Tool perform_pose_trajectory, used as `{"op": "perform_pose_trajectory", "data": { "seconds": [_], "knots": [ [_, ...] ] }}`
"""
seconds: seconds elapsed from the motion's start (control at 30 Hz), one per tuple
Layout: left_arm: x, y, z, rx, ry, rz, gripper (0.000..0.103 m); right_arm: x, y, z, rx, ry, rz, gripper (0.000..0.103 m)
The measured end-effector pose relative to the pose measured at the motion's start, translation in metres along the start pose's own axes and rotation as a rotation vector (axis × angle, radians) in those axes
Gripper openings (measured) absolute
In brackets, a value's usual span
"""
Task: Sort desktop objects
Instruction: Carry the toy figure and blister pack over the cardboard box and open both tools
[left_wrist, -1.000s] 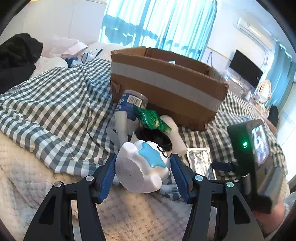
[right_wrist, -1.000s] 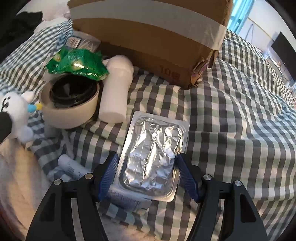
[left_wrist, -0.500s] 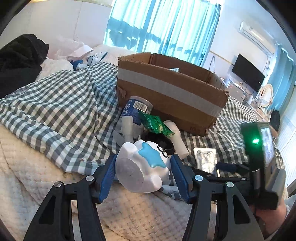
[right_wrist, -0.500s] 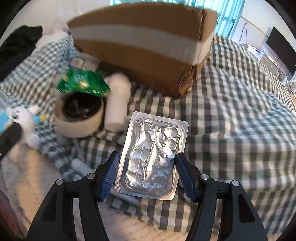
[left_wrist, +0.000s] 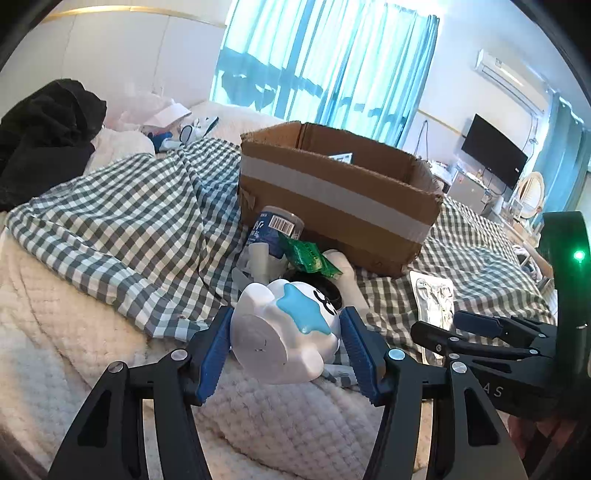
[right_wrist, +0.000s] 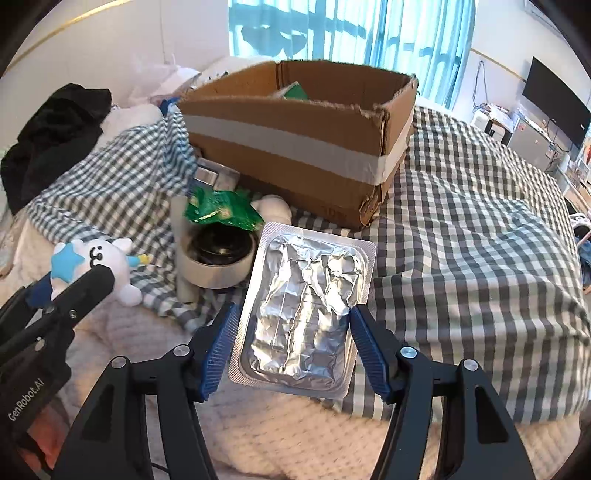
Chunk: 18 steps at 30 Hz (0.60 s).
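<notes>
Carrying both picks clear of the bed: left gripper (left_wrist: 286, 334) clenches the white plush toy (left_wrist: 286, 330); right gripper (right_wrist: 293, 332) clamps the foil blister pack (right_wrist: 304, 314); next, I judge, each must clear the cardboard box (right_wrist: 295, 144) rim before releasing.

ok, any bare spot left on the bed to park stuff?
Free: checked cloth right of the cardboard box, and the white quilt near the tongs. Crowded: left-front of the box, around the bowl and green packet.
</notes>
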<state>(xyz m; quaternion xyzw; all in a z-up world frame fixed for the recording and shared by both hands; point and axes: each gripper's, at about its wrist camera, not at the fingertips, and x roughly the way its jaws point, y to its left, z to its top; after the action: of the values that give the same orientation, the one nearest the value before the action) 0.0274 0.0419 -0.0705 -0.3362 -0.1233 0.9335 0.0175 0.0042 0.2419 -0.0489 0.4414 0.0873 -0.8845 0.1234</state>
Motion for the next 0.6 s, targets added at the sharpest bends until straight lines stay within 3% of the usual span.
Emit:
{"op": "perform_pose_trajectory", "data": {
  "seconds": [0.13,0.2,0.4,0.6],
  "knots": [
    [-0.020,-0.005,0.007,-0.031,0.002,0.004,0.060,-0.019,0.013,0.013,0.011,-0.051,0.006,0.062],
    [-0.034,-0.008,0.013,-0.035,-0.014,-0.003,0.060,-0.040,0.010,0.020,0.051,-0.082,0.052,0.062],
    [-0.071,-0.018,0.034,0.017,-0.117,-0.027,0.061,-0.096,0.007,0.038,0.079,-0.230,0.130,0.062],
    [-0.075,-0.016,0.058,0.064,-0.172,-0.054,0.061,-0.092,-0.002,0.057,0.063,-0.244,0.125,0.062]
  ]
}}
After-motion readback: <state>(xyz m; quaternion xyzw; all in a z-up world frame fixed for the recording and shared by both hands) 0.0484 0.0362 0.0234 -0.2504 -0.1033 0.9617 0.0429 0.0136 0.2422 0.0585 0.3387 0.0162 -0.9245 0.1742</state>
